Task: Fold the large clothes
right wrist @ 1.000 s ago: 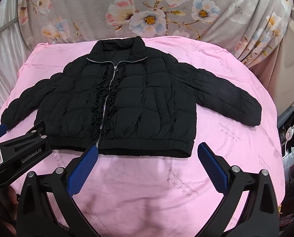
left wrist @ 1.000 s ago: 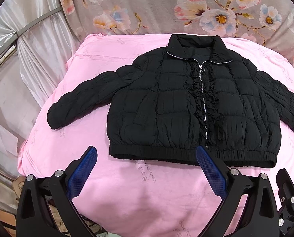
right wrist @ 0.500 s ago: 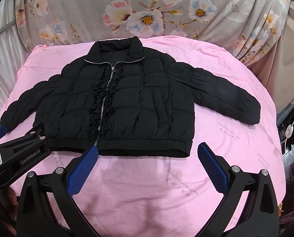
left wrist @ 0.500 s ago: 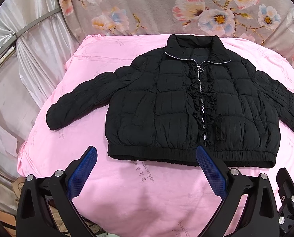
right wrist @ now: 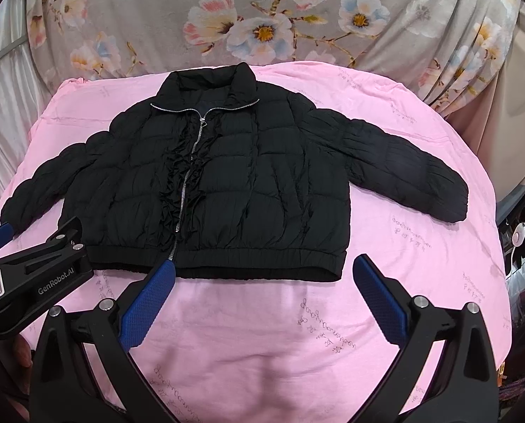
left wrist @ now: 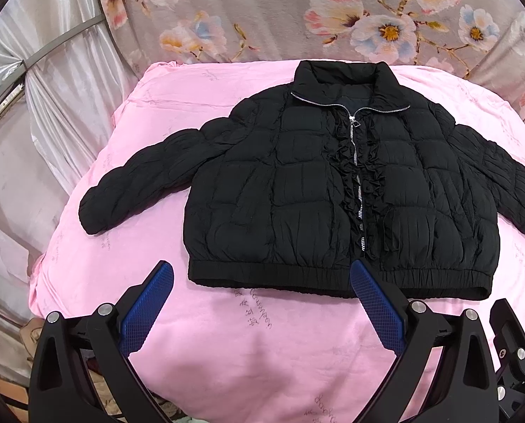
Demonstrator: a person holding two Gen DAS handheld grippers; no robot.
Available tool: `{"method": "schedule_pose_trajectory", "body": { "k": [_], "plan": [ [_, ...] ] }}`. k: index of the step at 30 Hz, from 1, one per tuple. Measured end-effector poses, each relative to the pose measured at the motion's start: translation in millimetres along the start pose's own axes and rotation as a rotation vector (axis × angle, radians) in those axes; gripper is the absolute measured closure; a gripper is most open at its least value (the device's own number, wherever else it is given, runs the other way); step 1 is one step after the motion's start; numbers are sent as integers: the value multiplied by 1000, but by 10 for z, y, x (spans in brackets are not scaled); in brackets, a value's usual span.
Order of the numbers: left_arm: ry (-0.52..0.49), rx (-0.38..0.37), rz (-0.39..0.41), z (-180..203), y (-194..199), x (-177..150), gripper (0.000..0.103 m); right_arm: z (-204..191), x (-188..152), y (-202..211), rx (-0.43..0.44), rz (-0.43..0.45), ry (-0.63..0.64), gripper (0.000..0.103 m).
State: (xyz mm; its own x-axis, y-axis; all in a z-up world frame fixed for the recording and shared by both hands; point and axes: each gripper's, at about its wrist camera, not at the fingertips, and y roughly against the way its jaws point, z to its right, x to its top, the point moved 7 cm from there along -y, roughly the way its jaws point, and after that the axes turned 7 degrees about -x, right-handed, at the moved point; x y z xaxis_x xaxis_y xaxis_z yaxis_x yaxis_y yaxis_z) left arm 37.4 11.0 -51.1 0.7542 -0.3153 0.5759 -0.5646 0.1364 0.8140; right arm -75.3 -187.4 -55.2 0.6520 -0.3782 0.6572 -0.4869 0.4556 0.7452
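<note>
jacket: a black quilted jacket (left wrist: 336,190) lay spread flat, front up, on the pink sheet (left wrist: 248,349), collar at the far end from both tongs, hem nearest them.
change: against the views of a second before, almost nothing had shifted; the jacket sat a touch lower and nearer in both wrist views, so both tongs had crept slightly forward. the cloth itself had not been disturbed.
left tongs: the left gripper (left wrist: 262,299) hung spread wide above the bare sheet, just short of the hem; its right pad (left wrist: 375,303) overlapped the hem near the zip foot in the view, contact not clear. it held nothing.
right tongs: the right gripper (right wrist: 266,296) was likewise spread wide and empty, its left pad (right wrist: 149,299) near the zip foot (right wrist: 172,255), its other pad beyond the hem's right corner.
sleeves: the left sleeve (left wrist: 135,183) stretched out past the left tongs' outer side; the right sleeve (right wrist: 410,165) lay out beyond the right tongs.
meaning: folding had apparently not begun; this read as the approach, with a sleeve or hem corner the likely first thing to take.
risk: the puffy fill would probably spring back, so a shallow pinch might slip.
</note>
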Motion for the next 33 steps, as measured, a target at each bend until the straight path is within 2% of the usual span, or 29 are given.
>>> {"method": "schedule_pose_trajectory", "body": {
  "k": [30,33],
  "plan": [
    [7,10,-18,8,-139,-12,5,-98,-71,-29,7,-12,-6,5],
    [6,11,-19,13,-149,-13,5,-96,3,-78,16,-20,-7,5]
  ]
}}
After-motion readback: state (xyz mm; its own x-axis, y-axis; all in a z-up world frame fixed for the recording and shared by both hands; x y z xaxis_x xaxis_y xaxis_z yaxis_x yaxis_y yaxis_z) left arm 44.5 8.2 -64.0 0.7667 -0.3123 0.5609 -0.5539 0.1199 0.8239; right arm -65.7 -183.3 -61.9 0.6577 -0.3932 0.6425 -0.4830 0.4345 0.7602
